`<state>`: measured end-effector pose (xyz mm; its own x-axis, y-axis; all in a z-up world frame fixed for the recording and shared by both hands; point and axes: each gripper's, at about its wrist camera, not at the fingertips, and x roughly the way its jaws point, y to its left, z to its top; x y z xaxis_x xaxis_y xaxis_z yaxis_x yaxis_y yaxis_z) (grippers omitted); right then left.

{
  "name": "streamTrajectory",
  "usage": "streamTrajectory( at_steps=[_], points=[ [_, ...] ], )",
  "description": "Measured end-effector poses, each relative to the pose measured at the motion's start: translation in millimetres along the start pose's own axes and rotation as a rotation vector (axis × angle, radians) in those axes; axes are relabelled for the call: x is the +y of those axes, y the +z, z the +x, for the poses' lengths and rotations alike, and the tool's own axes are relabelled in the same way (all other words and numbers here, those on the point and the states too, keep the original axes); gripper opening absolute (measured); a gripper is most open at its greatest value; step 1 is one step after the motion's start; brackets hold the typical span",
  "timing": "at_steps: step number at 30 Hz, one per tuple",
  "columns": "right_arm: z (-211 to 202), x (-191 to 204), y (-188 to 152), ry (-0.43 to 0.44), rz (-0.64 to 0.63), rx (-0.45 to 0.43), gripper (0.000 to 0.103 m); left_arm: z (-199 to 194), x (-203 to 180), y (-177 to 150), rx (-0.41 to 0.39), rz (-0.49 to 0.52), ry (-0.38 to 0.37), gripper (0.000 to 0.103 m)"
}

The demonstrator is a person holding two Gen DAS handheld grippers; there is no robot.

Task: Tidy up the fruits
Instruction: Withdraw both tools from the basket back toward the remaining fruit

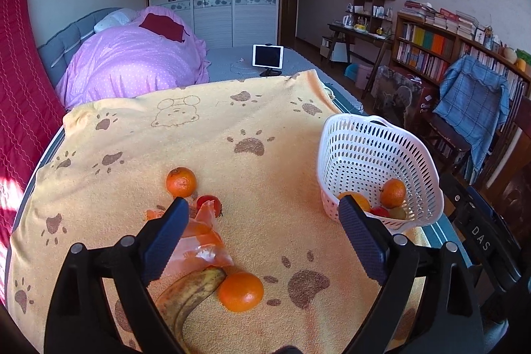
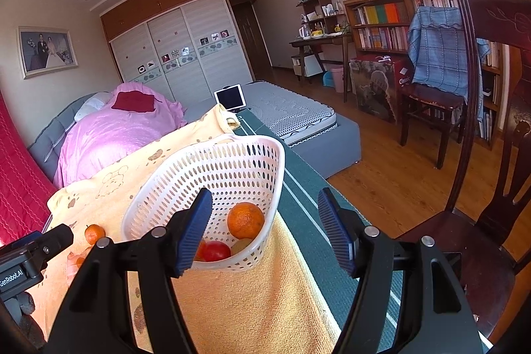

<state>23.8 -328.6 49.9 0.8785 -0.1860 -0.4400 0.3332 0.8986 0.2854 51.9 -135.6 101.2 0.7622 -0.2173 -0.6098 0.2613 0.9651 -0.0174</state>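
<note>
The yellow paw-print towel [image 1: 212, 135] covers the near end of the bed, and every fruit is placed here against the white perforated basket [image 1: 371, 155], which sits at the towel's right edge close to the bed's side. Inside the basket lie two oranges [image 2: 245, 219], a red tomato [image 2: 216, 251] and a small greenish fruit [image 2: 241, 246], gathered in its near corner.

Left of the basket, out on the towel, a spotted overripe banana [image 1: 189, 291] lies touching a loose orange [image 1: 241, 291]. Farther from the camera, also left of the basket, lies a crumpled orange plastic bag [image 1: 202, 241], then another orange [image 1: 181, 181] with a small red tomato [image 1: 209, 204] just beside it.

The left tool [image 1: 262, 241] hovers over the loose fruit with its jaws spread wide and nothing between them. The right tool [image 2: 265, 228] hovers at the basket's near rim, likewise spread and empty.

The banana looks soft and bruised, so it would probably want a gentle grip across its thick middle rather than the stem. The oranges seem firm but round and inclined to roll; closing across the widest part should hold. The tomatoes are likely thin-skinned and easily crushed, calling for light pressure.
</note>
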Motion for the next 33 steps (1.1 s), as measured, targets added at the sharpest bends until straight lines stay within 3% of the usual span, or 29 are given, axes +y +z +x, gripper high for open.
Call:
streamTrajectory(
  at_steps=[4, 10, 16, 20, 25, 33],
  points=[
    [-5.8, 7.6, -1.2, 0.029, -0.028, -0.017, 0.081, -8.4, 7.9, -4.6, -0.013, 0.001, 0.034, 0.091],
    [-16.5, 16.4, 0.8, 0.067, -0.061, -0.048, 0.081, -15.8, 23.3, -13.7, -0.003, -0.026, 0.058, 0.091],
    [-25.2, 25.0, 3.2, 0.122, -0.080, -0.051, 0.089, -20.8, 39.6, -22.5, 0.005, -0.057, 0.086, 0.091],
    [-27.7, 35.3, 3.5, 0.198, -0.096, -0.015, 0.095, -26.0, 49.8, -25.6, 0.001, -0.075, 0.106, 0.091],
    [-22.3, 53.0, -2.5, 0.337, -0.102, 0.103, 0.095, -28.3, 62.1, -29.0, 0.004, -0.093, 0.136, 0.091],
    [-29.2, 74.7, -11.1, 0.399, -0.163, 0.134, 0.095, -28.9, 79.5, -35.0, 0.015, -0.134, 0.173, 0.091]
  ],
)
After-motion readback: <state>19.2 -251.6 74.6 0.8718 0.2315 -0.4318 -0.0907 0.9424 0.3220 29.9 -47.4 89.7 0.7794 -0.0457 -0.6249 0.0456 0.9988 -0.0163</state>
